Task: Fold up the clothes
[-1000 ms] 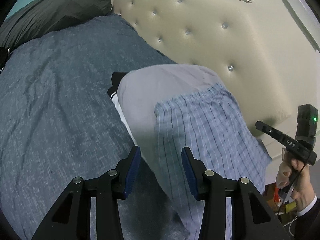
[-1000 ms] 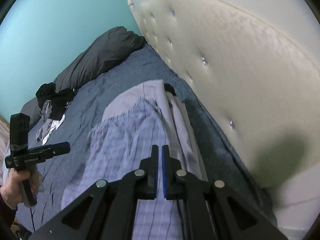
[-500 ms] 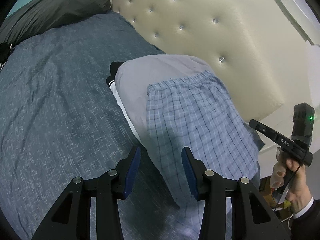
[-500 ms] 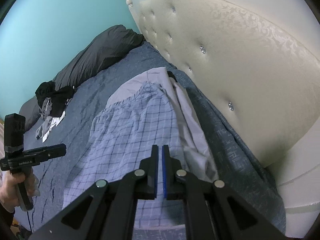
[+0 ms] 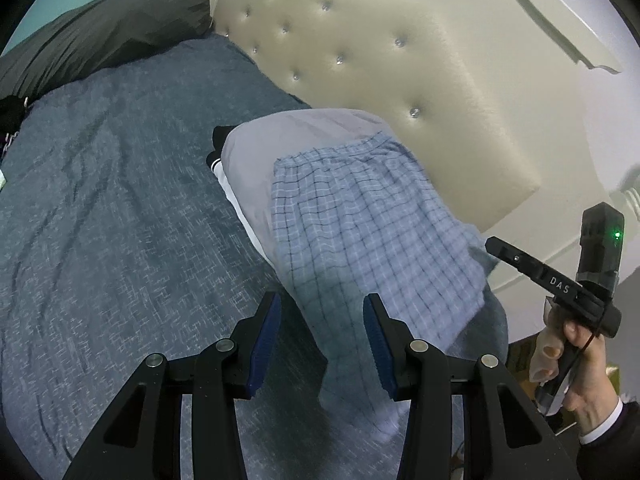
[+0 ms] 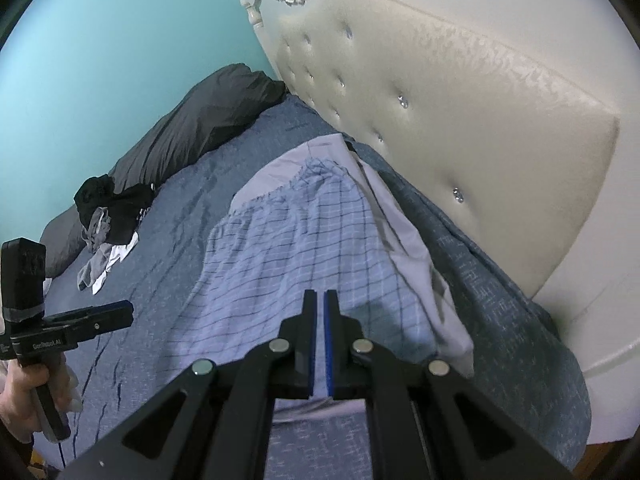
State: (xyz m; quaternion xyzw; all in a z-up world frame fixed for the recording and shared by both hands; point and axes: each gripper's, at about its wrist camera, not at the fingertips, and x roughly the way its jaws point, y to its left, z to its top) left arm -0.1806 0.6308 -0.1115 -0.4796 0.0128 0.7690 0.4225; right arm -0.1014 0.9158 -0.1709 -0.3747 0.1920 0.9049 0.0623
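— Two grippers were in view; how did each one stand?

— The left gripper (image 5: 322,338) had its blue pads spread wide and held nothing, hovering over the near hem of the plaid shorts (image 5: 360,240). The right gripper (image 6: 319,330) had its pads pressed almost together with only a thin slit between them, and no cloth was caught in it.

— Where did the clothes lie?

— The plaid shorts were spread flat on top of a folded grey garment (image 5: 256,152), and both rested on the blue bedspread (image 5: 100,200) close to the tufted cream headboard (image 5: 400,60). A black-and-white piece (image 5: 218,152) peeked out from under the grey garment's far corner.

— Anything else on the bed?

— A dark pillow (image 6: 200,124) lay against the teal wall (image 6: 120,40), and a heap of black and white clothes (image 6: 108,220) sat well apart from the shorts, near that pillow.
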